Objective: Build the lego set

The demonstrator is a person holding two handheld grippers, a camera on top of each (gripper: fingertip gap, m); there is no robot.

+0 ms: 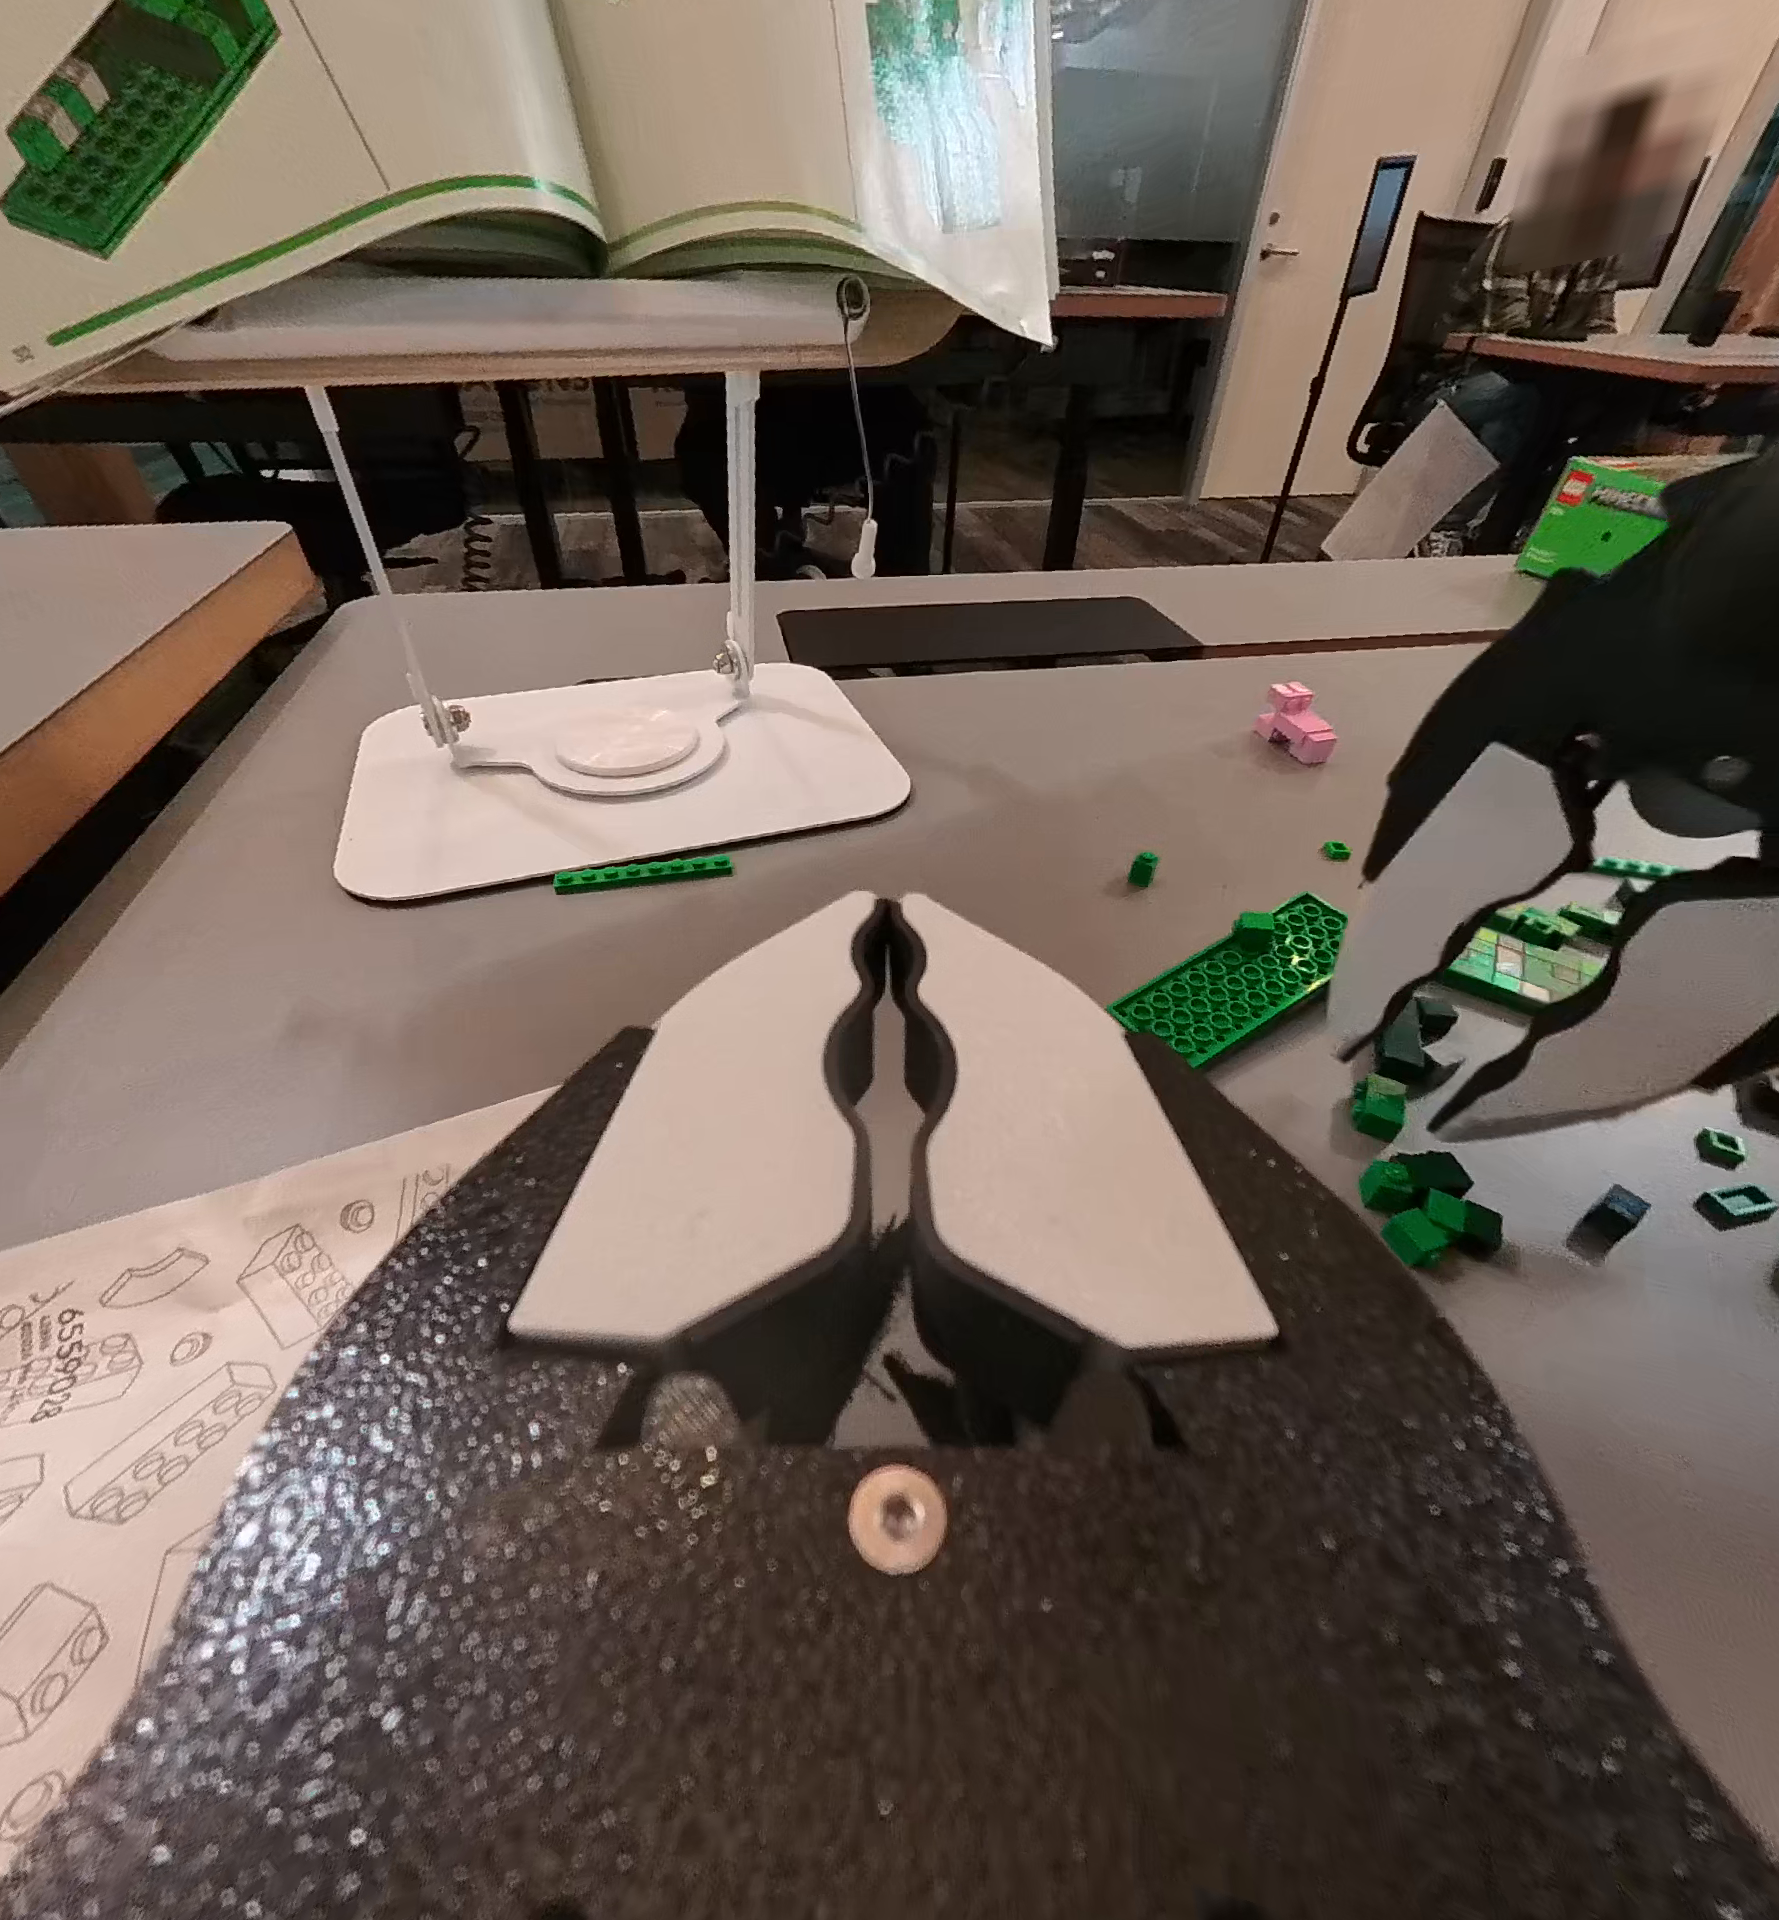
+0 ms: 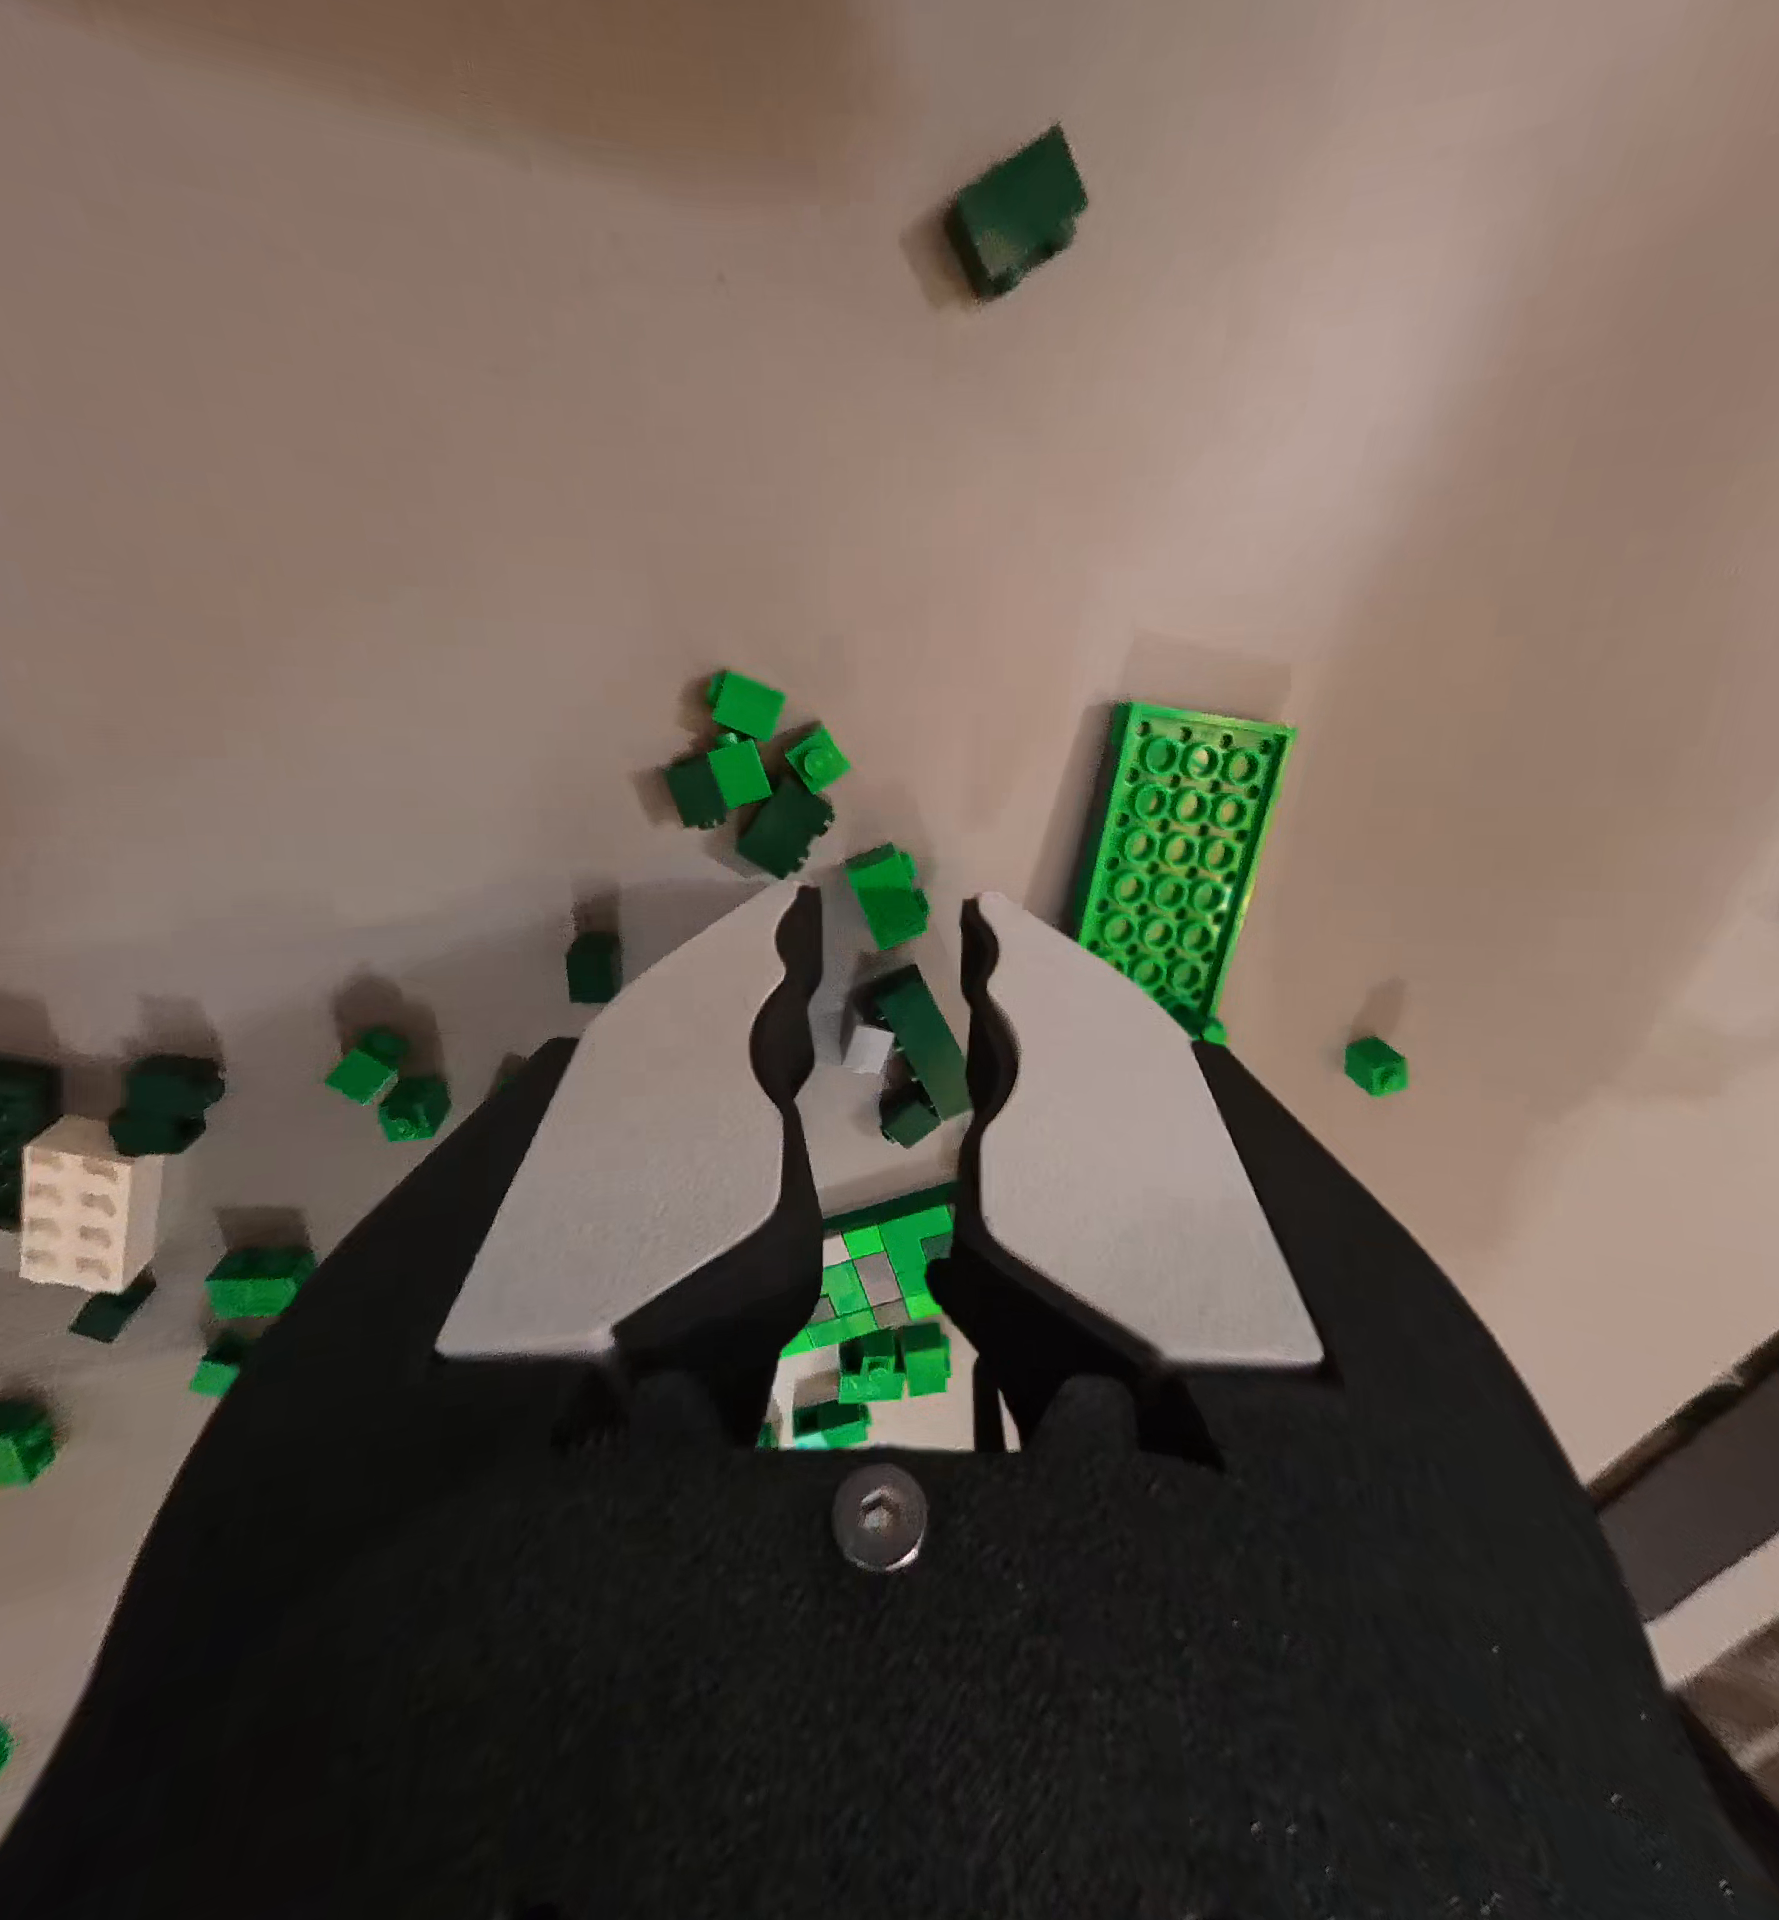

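The right hand-held gripper (image 2: pixel 890 914) hangs over the scattered bricks with its jaws partly open and nothing between them; below the gap lie a dark green brick (image 2: pixel 921 1023) and a small grey piece (image 2: pixel 864 1044) touching it, with a bright green brick (image 2: pixel 890 894) just beyond. The left hand-held gripper (image 1: pixel 890 914) is pressed closed and empty, held above the surface (image 1: pixel 241 987) well away from the pile, near the printed paper sheet (image 1: pixel 85 1403).

The likely trouble is the crowding — if the right jaws come down here they could catch two pieces at once, or nudge the grey piece aside and clip the dark brick at an angle so it twists out. The right view is blurred, which suggests motion; a fast descent could scatter the nearby cluster (image 2: pixel 750 779). The green plate (image 2: pixel 1181 862) lies bottom side up near the right fingertip, so a wide swing may bump it. The tiled panel (image 2: pixel 874 1278) sits under the gripper body, out of easy sight. The open manual (image 1: pixel 449 156) stands on its stand (image 1: pixel 615 769), far from the action.
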